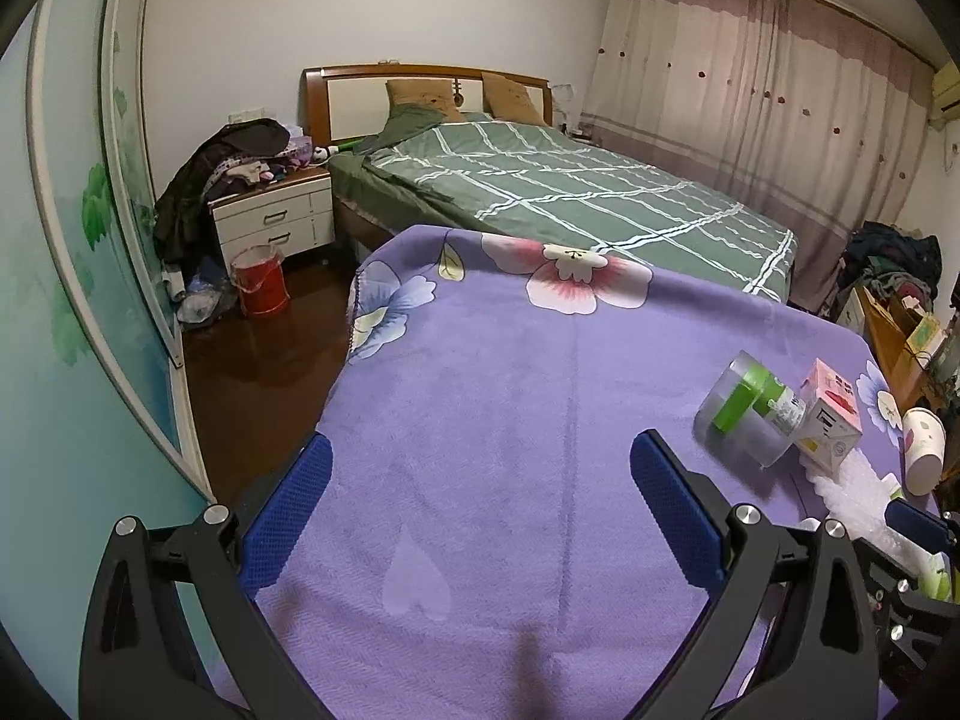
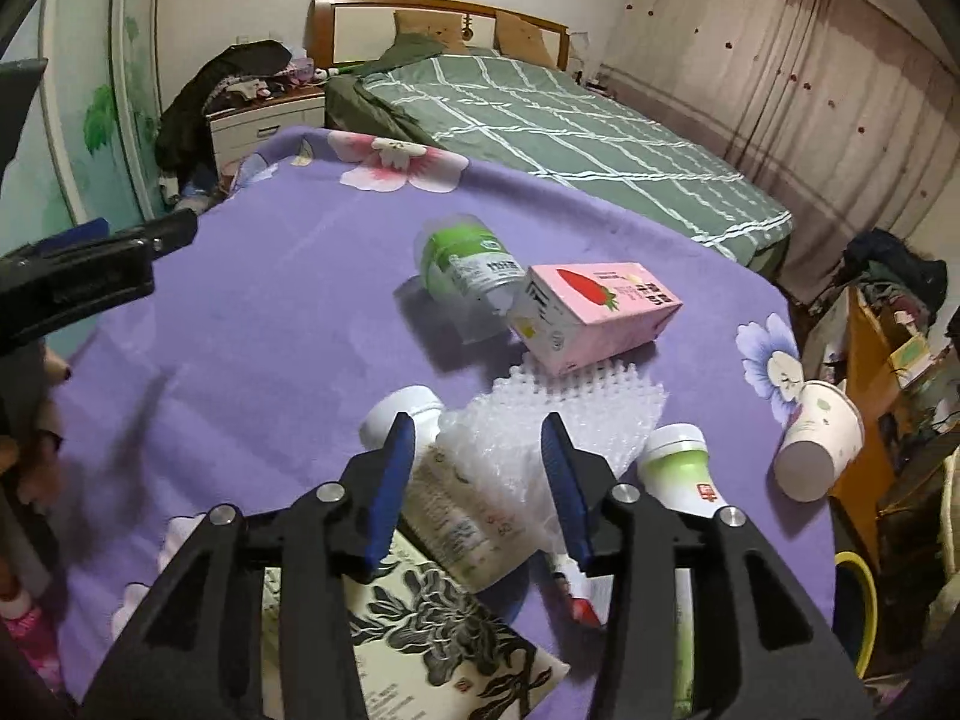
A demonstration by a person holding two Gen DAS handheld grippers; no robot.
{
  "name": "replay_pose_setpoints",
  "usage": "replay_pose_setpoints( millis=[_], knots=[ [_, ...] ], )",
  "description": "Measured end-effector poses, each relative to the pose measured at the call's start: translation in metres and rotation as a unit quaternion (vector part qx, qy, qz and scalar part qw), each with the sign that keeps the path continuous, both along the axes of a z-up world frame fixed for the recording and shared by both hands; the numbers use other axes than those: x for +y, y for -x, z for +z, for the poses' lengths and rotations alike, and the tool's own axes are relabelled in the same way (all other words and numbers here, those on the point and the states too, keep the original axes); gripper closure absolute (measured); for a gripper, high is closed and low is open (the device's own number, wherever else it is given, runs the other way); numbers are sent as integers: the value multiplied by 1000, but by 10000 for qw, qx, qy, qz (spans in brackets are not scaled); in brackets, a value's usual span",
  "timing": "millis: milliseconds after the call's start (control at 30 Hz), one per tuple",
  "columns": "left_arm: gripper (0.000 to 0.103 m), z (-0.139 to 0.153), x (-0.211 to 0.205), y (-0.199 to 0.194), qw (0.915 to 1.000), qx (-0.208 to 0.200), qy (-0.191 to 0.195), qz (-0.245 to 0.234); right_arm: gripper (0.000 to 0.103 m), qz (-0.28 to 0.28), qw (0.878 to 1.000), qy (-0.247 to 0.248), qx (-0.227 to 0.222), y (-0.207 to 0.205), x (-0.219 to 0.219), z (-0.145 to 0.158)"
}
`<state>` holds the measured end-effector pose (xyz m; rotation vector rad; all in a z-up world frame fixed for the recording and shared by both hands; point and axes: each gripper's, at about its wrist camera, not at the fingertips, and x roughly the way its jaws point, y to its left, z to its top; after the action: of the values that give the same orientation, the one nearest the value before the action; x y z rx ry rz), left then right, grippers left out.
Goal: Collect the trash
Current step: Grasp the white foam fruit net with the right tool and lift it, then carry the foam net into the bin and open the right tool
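Trash lay scattered on the purple blanket (image 2: 270, 300). Taking the pink carton (image 2: 591, 315) as the mark: a clear jar (image 2: 468, 267) with a green label touched its left end, bubble wrap (image 2: 540, 420) lay just in front, and a tipped paper cup (image 2: 819, 441) sat off to its right. The carton showed a strawberry; its writing was unreadable. The right gripper (image 2: 480, 480) stood apart, straddling a white bottle (image 2: 444, 492) and the wrap. The left gripper (image 1: 480, 504) hung wide apart over bare blanket.
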<state>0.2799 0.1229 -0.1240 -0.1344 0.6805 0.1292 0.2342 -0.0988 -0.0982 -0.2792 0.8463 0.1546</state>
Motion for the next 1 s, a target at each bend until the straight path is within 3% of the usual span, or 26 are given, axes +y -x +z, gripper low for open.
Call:
replay_pose_setpoints(
  millis=[33, 67, 467, 633, 833, 1000],
  knots=[
    [5, 0, 0, 0, 10000, 2, -8, -5, 87, -20, 10000, 9, -5, 0, -2, 0],
    [5, 0, -1, 0, 10000, 6, -16, -4, 90, -41, 10000, 38, -34, 0, -3, 2],
    [5, -2, -5, 1, 10000, 25, -85, -32, 91, 435, 9918, -1092, -502, 44, -30, 84],
    [5, -2, -8, 2, 9999, 19, -145, -81, 91, 324, 9879, -1254, -854, 67, -53, 115],
    [5, -1, -16, 4, 9994, -30, -290, -167, 91, -419, 9858, -1160, -1142, 86, -113, 130],
    [5, -1, -27, 5, 9986, -75, -387, -340, 91, -1407, 9801, -948, -1035, 93, -185, 114]
  ],
)
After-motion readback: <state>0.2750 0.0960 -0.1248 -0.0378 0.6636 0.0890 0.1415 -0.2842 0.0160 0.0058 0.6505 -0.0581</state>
